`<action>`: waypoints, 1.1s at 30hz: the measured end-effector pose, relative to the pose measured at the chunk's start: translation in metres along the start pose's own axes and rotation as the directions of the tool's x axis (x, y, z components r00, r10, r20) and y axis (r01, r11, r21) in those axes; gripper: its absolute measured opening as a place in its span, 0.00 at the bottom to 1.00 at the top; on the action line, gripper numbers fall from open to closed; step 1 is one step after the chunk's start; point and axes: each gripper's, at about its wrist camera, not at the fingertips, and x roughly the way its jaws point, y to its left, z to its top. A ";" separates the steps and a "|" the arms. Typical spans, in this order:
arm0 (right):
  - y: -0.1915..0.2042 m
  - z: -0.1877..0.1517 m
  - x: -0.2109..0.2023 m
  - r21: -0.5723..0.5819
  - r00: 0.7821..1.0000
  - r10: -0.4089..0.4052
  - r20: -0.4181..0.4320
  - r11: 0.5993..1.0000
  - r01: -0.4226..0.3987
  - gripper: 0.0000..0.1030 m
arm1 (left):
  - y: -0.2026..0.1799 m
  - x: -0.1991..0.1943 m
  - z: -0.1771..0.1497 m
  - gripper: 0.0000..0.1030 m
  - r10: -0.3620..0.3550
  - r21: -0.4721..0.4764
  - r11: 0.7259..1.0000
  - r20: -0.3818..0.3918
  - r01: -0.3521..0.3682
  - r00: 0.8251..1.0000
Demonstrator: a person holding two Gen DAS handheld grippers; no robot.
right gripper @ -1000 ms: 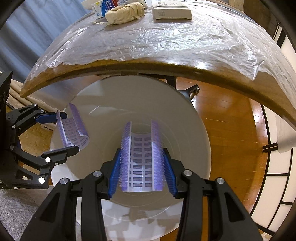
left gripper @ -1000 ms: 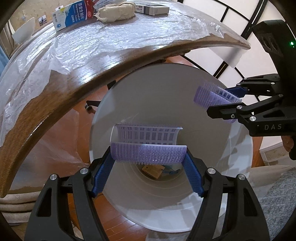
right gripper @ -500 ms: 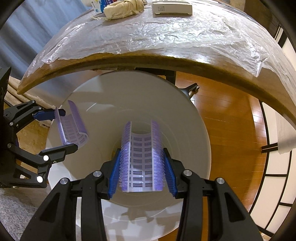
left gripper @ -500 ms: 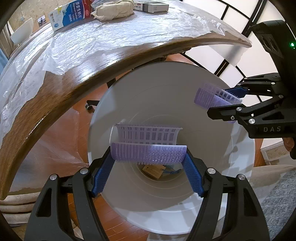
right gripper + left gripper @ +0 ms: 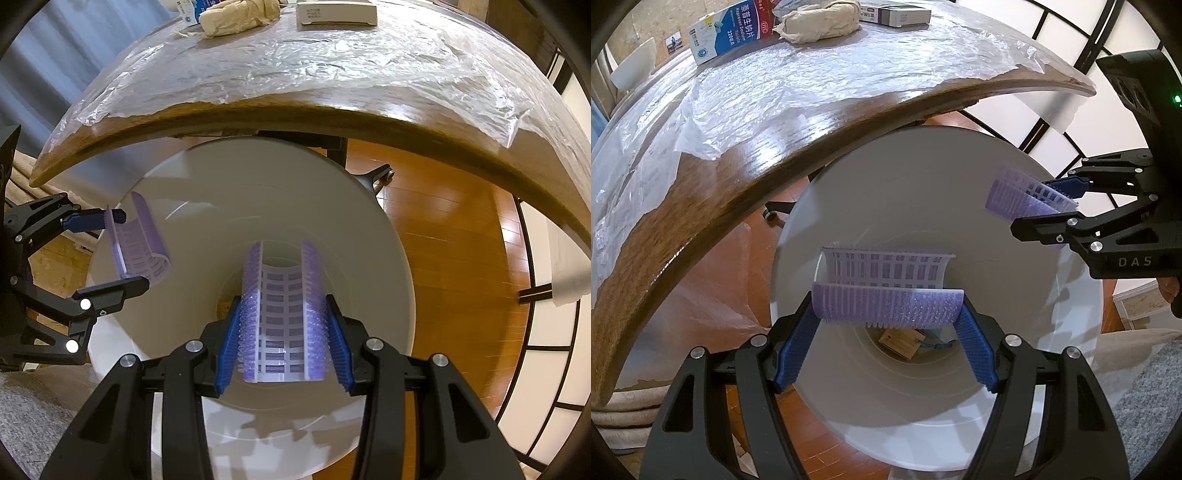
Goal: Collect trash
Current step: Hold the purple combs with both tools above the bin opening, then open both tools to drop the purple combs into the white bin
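Both grippers hang over the white trash bin [image 5: 1052, 369], each pinching a purple plastic hair-roller half.

Left gripper [image 5: 886, 325] clamps its curved roller piece [image 5: 886, 295] end to end between the blue pads, crosswise above the bin mouth.

Right gripper [image 5: 282, 328] squeezes its own roller piece [image 5: 282, 314] by the long sides, lengthwise above the bin centre.

Brown paper scrap [image 5: 901, 341] lies at the bin bottom.

Wooden table [image 5: 369, 122], under clear plastic sheet [image 5: 332, 62], stands beyond the bin, carrying a blue medicine box [image 5: 735, 29], a crumpled beige wad [image 5: 820, 20] and a white box [image 5: 336, 13].
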 end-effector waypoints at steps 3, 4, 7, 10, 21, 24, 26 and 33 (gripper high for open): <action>-0.001 0.000 0.000 0.001 1.000 0.000 -0.001 1.000 0.000 0.41 | 0.000 0.000 0.001 0.71 0.000 0.000 1.000 0.000 0.000 1.000; -0.001 0.000 0.000 0.000 1.000 0.000 -0.001 1.000 0.000 0.41 | 0.000 0.000 0.001 0.71 0.000 0.000 1.000 0.001 0.000 1.000; -0.001 0.000 0.000 0.000 1.000 0.000 -0.001 1.000 0.000 0.41 | 0.000 0.001 0.004 0.71 0.002 0.001 1.000 0.000 -0.002 1.000; -0.001 0.000 -0.001 0.002 1.000 0.001 -0.001 1.000 -0.001 0.41 | 0.001 0.001 0.006 0.71 0.003 0.004 1.000 0.000 -0.003 1.000; -0.005 0.001 -0.001 0.024 1.000 -0.020 -0.002 1.000 0.020 0.55 | 0.008 0.007 0.009 0.71 0.002 -0.025 1.000 -0.025 -0.003 1.000; -0.009 0.001 -0.006 0.056 0.999 -0.027 0.023 0.998 0.026 0.77 | 0.018 0.010 0.010 0.81 -0.017 -0.088 0.996 -0.045 0.013 0.999; -0.011 0.001 -0.010 0.064 0.999 -0.022 0.029 0.998 0.020 0.77 | 0.021 0.005 0.009 0.81 -0.039 -0.100 0.994 -0.028 0.036 0.999; -0.012 0.001 -0.050 0.061 0.991 -0.048 0.127 0.997 0.041 0.78 | 0.009 -0.043 0.014 0.81 -0.009 -0.055 0.998 0.093 0.014 0.996</action>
